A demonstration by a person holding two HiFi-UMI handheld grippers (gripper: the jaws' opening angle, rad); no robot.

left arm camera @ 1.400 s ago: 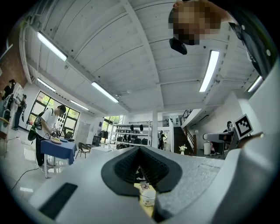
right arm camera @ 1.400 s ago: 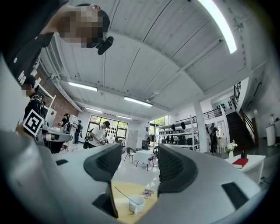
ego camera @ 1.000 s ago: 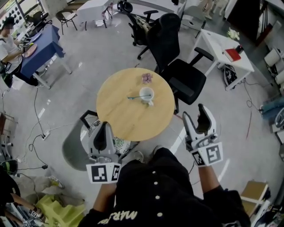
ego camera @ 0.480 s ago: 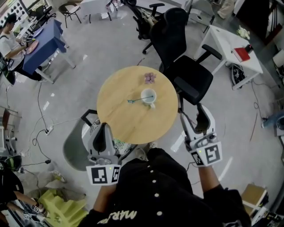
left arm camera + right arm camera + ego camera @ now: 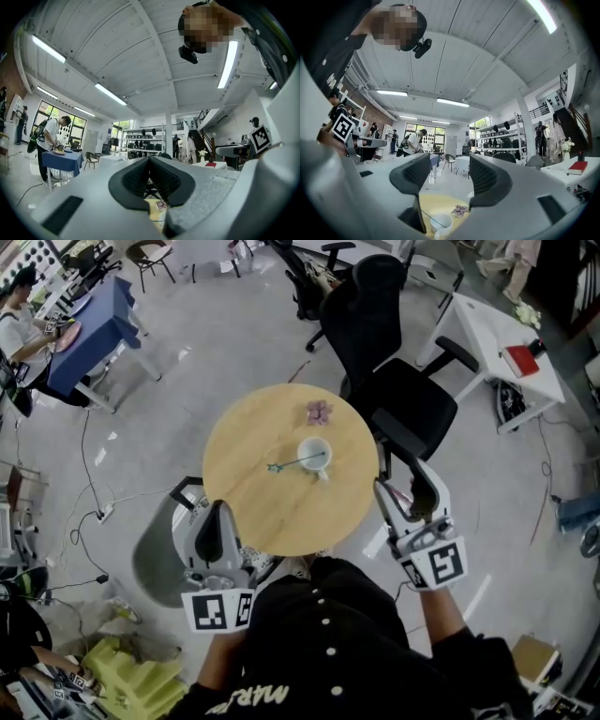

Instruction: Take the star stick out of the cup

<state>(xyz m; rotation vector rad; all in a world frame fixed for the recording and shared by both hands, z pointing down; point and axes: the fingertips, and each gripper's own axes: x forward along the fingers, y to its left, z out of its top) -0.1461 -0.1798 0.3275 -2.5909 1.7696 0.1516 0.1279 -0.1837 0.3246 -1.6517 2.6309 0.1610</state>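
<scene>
A white cup [image 5: 315,454] stands near the middle of the round wooden table [image 5: 253,493]. The thin star stick [image 5: 292,463] leans out of it to the left, its star end low over the tabletop. My left gripper [image 5: 217,514] is shut and empty, held off the table's near left edge. My right gripper [image 5: 405,486] is open and empty beside the table's right edge. In the right gripper view the cup [image 5: 441,224] and the stick [image 5: 427,218] show low between the open jaws. In the left gripper view the pads [image 5: 140,176] meet.
A small pink flower-like thing [image 5: 320,412] lies on the table behind the cup. A black office chair [image 5: 398,404] stands at the table's far right, a grey chair [image 5: 159,549] at its near left. A white desk [image 5: 487,334] and a blue table [image 5: 89,329] stand farther off.
The head view has shifted, so the table sits lower and nearer. My right gripper now stands close to the table's right edge. The left gripper has hardly moved.
</scene>
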